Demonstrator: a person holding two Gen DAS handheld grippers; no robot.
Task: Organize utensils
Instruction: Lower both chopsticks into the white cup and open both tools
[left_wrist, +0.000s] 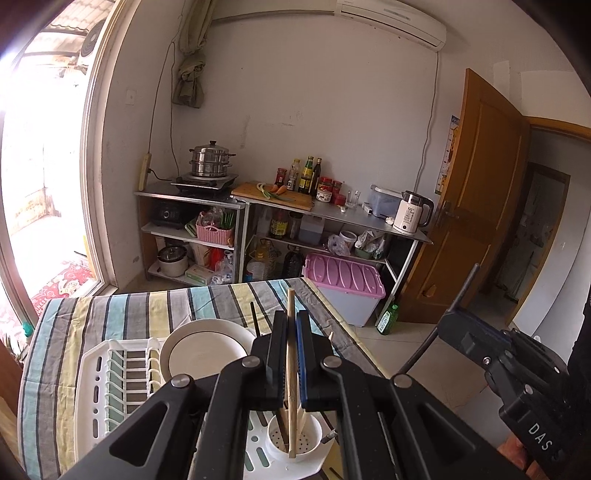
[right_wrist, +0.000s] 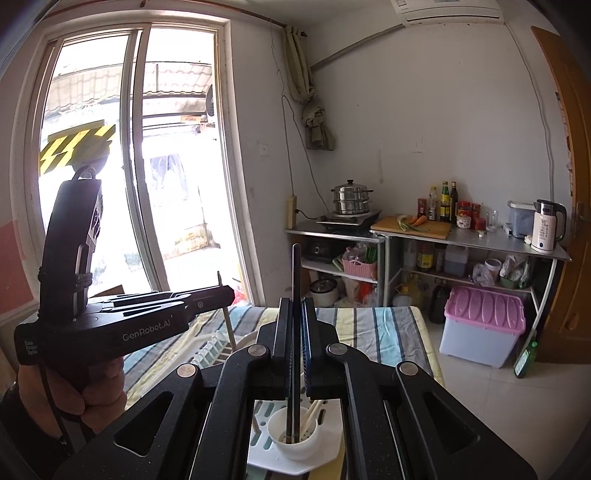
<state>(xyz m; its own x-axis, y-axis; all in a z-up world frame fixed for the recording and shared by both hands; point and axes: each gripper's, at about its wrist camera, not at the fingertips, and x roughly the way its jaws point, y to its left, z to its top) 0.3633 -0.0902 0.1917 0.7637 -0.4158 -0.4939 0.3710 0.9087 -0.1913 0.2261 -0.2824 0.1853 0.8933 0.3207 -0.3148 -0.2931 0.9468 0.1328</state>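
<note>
I'm holding the left gripper (left_wrist: 291, 354) clamped on a wooden chopstick (left_wrist: 291, 369), standing near upright with its lower end reaching into the white cup (left_wrist: 295, 441) directly beneath. I'm keeping the right gripper (right_wrist: 296, 354) pinched on a dark chopstick (right_wrist: 296, 314), also upright over the cup (right_wrist: 295, 439). Both sit on the rack (left_wrist: 96, 376); beyond it, a plate (left_wrist: 203, 350)
</note>
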